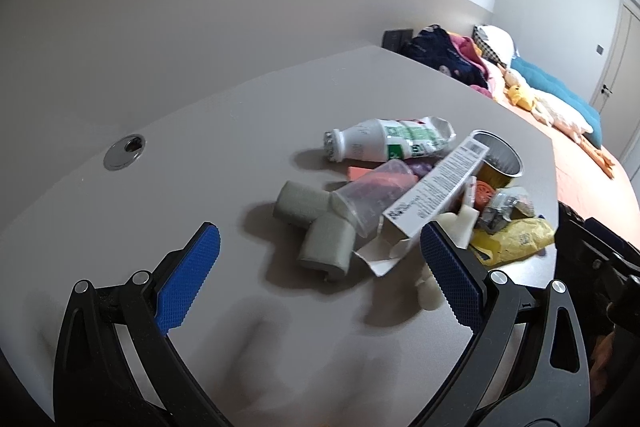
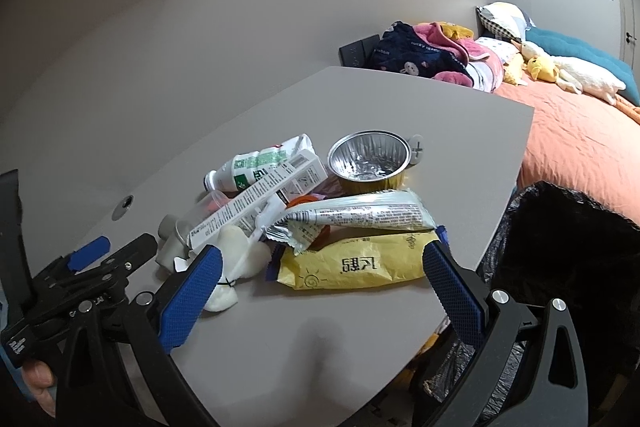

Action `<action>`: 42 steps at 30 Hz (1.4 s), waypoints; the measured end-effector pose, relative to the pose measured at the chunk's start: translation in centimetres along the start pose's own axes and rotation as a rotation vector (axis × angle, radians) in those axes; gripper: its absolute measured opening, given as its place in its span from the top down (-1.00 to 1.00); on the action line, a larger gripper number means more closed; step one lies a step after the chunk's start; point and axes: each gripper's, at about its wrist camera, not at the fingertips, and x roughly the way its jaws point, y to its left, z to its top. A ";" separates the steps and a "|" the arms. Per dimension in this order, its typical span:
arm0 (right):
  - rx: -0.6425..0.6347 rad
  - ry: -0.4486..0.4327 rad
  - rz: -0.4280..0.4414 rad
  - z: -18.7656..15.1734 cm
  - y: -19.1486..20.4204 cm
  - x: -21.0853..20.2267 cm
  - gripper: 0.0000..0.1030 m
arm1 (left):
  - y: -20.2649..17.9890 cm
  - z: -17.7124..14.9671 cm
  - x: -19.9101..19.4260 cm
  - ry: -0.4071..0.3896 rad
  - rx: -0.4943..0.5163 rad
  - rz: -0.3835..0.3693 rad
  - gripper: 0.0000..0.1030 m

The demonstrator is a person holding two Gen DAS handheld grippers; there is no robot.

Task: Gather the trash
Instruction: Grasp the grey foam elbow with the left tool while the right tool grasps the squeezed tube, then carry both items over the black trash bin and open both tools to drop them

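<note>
Both your claws are spread and empty: the right claw (image 2: 322,279) brackets the yellow packet (image 2: 352,265) near the tabletop (image 2: 320,339) edge beside the bin bag (image 2: 560,247), the left claw (image 1: 320,267) faces the pile.

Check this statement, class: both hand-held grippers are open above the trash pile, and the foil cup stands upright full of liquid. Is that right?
Not quite. The foil cup stands upright but is empty; the right wrist view shows its bare shiny bottom. Both hand-held grippers, left and right, are open above the pile.
</note>
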 end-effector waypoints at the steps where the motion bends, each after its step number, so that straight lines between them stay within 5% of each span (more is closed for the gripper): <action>1: -0.002 0.000 0.004 0.0 0.1 0.1 -0.95 | 0.1 0.0 0.1 0.000 -0.003 0.005 -0.87; 9: -0.030 0.014 0.020 0.3 0.5 1.6 -0.83 | 0.5 0.0 2.3 0.067 -0.015 0.024 -0.52; 21: -0.029 0.106 0.029 1.2 1.4 5.8 -0.23 | 0.5 0.3 5.3 0.141 0.027 0.046 -0.52; 25: -0.016 0.137 0.042 1.1 1.3 6.7 0.41 | 0.3 0.4 5.8 0.151 0.042 0.038 -0.50; 28: -0.019 0.128 0.053 0.9 1.2 6.7 0.68 | 0.4 0.3 6.4 0.174 0.044 0.030 -0.04; 30: -0.019 0.114 0.065 0.9 1.2 6.3 0.69 | 0.8 0.0 6.7 0.190 0.025 0.009 0.30; 42: -0.025 0.018 0.129 1.7 1.4 2.2 0.70 | 2.2 0.7 1.6 0.038 -0.040 0.022 0.34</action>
